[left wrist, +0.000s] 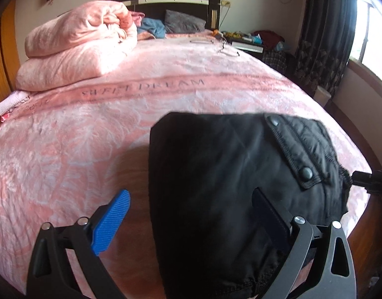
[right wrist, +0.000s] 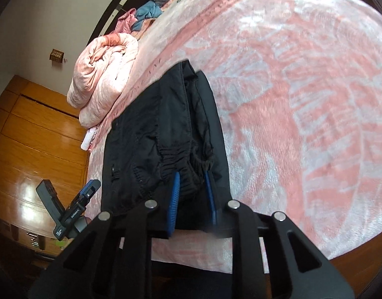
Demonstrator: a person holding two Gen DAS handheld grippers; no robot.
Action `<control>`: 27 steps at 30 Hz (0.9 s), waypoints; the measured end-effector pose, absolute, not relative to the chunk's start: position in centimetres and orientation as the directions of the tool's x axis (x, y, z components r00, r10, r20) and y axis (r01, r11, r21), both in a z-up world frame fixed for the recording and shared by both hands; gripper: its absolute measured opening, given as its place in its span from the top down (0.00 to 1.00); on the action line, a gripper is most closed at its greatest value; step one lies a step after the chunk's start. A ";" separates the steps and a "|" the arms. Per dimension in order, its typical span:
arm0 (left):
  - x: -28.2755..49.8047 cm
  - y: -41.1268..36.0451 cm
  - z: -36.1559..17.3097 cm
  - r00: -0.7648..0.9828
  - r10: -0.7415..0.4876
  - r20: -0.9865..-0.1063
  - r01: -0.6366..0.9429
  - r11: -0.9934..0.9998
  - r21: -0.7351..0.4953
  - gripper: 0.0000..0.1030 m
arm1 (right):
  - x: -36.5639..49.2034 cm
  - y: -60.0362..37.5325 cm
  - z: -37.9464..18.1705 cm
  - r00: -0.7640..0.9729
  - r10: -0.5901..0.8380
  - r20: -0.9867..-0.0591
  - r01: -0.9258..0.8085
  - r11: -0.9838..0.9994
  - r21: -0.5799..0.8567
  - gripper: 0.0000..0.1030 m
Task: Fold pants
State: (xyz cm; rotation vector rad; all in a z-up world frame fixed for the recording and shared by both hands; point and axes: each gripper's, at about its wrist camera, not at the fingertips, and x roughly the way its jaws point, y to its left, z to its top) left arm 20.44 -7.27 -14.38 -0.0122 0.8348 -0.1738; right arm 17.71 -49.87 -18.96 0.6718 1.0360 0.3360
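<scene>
Black pants [left wrist: 228, 186] lie folded in a thick stack on the pink bed near its front edge. A pocket flap with two snap buttons [left wrist: 306, 173] faces up. My left gripper [left wrist: 191, 204] is open; its jaws straddle the left edge of the stack, one blue finger [left wrist: 111, 221] on the blanket, the other over the fabric. In the right wrist view the pants [right wrist: 161, 134] stretch away, and my right gripper [right wrist: 191, 186] is shut on the bunched elastic waistband [right wrist: 188, 167]. The left gripper body [right wrist: 76, 211] shows at the lower left.
The bed has a pink patterned blanket [left wrist: 91, 137]. A folded pink duvet [left wrist: 76, 47] sits at the far left, with a grey pillow [left wrist: 183, 22] and blue clothing [left wrist: 152, 26] by the headboard. Hangers [left wrist: 228, 49] lie at far right. A wooden wardrobe [right wrist: 29, 144] stands beside the bed.
</scene>
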 end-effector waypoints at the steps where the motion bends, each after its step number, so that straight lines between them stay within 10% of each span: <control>1: 20.2 -6.8 -13.9 0.665 -0.173 -0.726 0.147 0.984 -0.099 0.04 | 17.5 -49.4 -17.8 0.502 0.550 -0.668 0.028 0.762 0.648 0.81; 8: 20.7 -5.5 -15.2 0.618 -0.207 -0.759 0.123 0.978 -0.166 0.04 | 19.4 -41.5 -19.6 0.353 0.596 -0.721 -0.097 0.790 0.605 0.81; 10: 21.3 -5.5 -16.3 0.567 -0.239 -0.788 0.134 0.971 -0.198 0.04 | 19.9 -42.4 -22.4 0.324 0.574 -0.752 -0.028 0.801 0.598 1.00; 13: 21.9 -5.4 -17.2 0.517 -0.283 -0.808 0.159 0.959 -0.235 0.04 | 19.9 -43.7 -22.2 0.317 0.590 -0.743 -0.004 0.784 0.621 1.00; 22: 23.4 -5.3 -18.3 0.472 -0.346 -0.811 0.168 0.938 -0.302 0.04 | 30.8 -44.4 -18.8 0.378 0.658 -0.651 -0.034 0.713 0.701 0.77; 27: 24.0 -4.6 -18.7 0.444 -0.401 -0.801 0.158 0.915 -0.370 0.04 | 33.2 -46.2 -23.2 0.299 0.603 -0.740 0.059 0.762 0.645 1.00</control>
